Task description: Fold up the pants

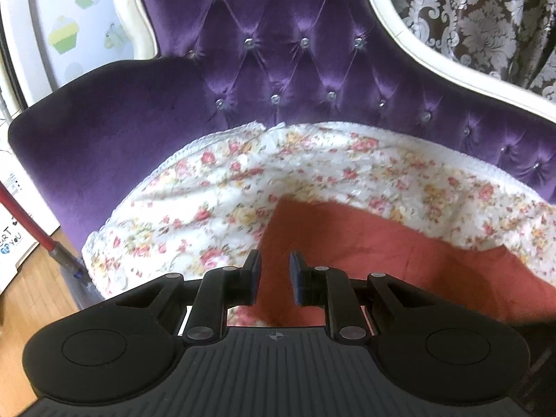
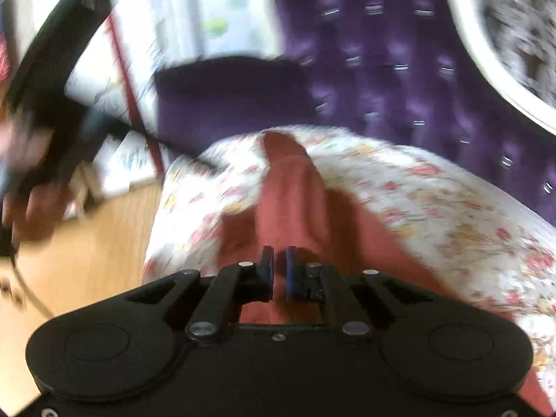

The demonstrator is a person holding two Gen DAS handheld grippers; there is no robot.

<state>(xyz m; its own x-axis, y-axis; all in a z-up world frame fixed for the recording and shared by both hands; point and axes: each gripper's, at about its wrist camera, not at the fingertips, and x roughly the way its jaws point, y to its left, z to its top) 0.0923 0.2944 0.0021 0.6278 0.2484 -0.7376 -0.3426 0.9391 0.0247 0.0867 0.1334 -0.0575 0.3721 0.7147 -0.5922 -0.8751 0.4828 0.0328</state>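
Left wrist view showed the pants (image 1: 382,253), a salmon-red garment, lying on a floral quilt (image 1: 215,187) spread over the seat of a purple tufted armchair (image 1: 278,62), with one straight edge of the cloth running up from just ahead of the fingers and the rest spreading away to the right. From the look of it the fabric was light, soft and limp, with no stiffness to keep a crease, so it would likely sag and drag on the quilt beneath unless taken at a hem, waistband or corner where layers double up. The left gripper (image 1: 275,276) hovered over that near edge with its jaws set a moderate way apart and nothing between them. In the right wrist view, heavily blurred, a narrow ridge of the same cloth rose toward the chair back, and the right gripper (image 2: 279,271) had its jaws drawn close with red fabric showing in the slim gap; whether the pads actually pinched it could not be told. Farther out, the chair's cream frame (image 1: 434,48) curved before a grey damask curtain (image 1: 479,3), a red-handled mop or broom (image 1: 34,222) leaned at the left, and a wooden floor (image 1: 38,299) lay below the seat.
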